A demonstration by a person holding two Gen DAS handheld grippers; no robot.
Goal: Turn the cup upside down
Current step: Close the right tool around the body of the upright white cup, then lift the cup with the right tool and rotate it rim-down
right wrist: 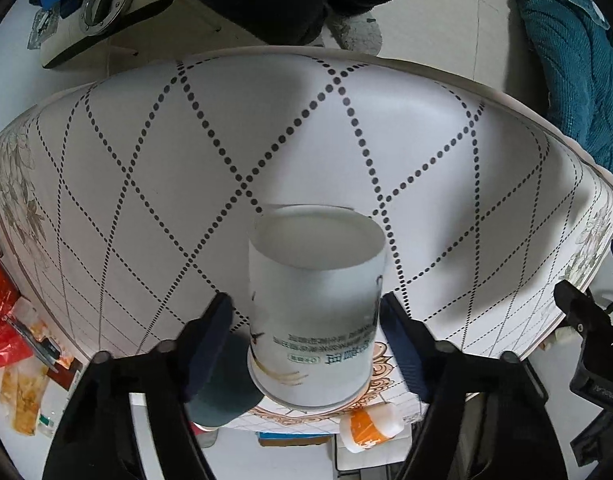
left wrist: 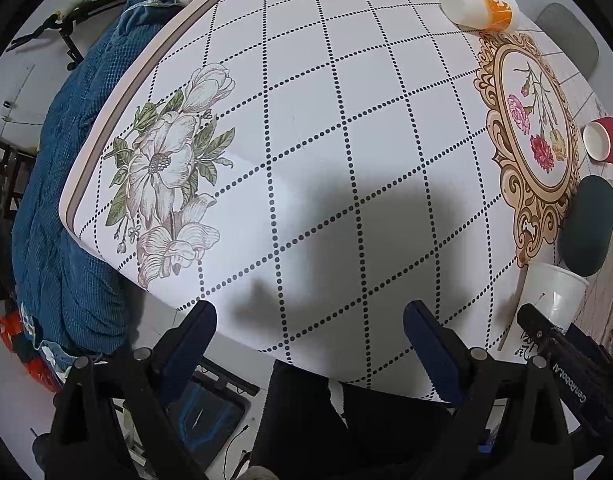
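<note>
Left wrist view: your left tongs [left wrist: 308, 334] stand spread wide with nothing between the fingers, hovering over the near edge of the desk [left wrist: 306, 120]. The white cup [left wrist: 556, 294] sits at the right of the view, just beside the gold-framed flower print [left wrist: 534, 148], with your right tongs [left wrist: 546, 332] against its near side. Beyond the cup, along the print's right side, stand a dark cup [left wrist: 588, 228] and a red cup [left wrist: 604, 140]. An orange cup [left wrist: 482, 4] lies on its side at the print's far end. A blue blanket [left wrist: 74, 184] lies off the desk's left edge.

Right wrist view: your right tongs [right wrist: 306, 336] straddle the cup [right wrist: 312, 304]. The left finger's pad [right wrist: 208, 340] looks just clear of the cup wall; I cannot tell whether the right one touches, so the grip is uncertain. The cup's print reads inverted. The dark cup [right wrist: 222, 388] sits just left of it.
</note>
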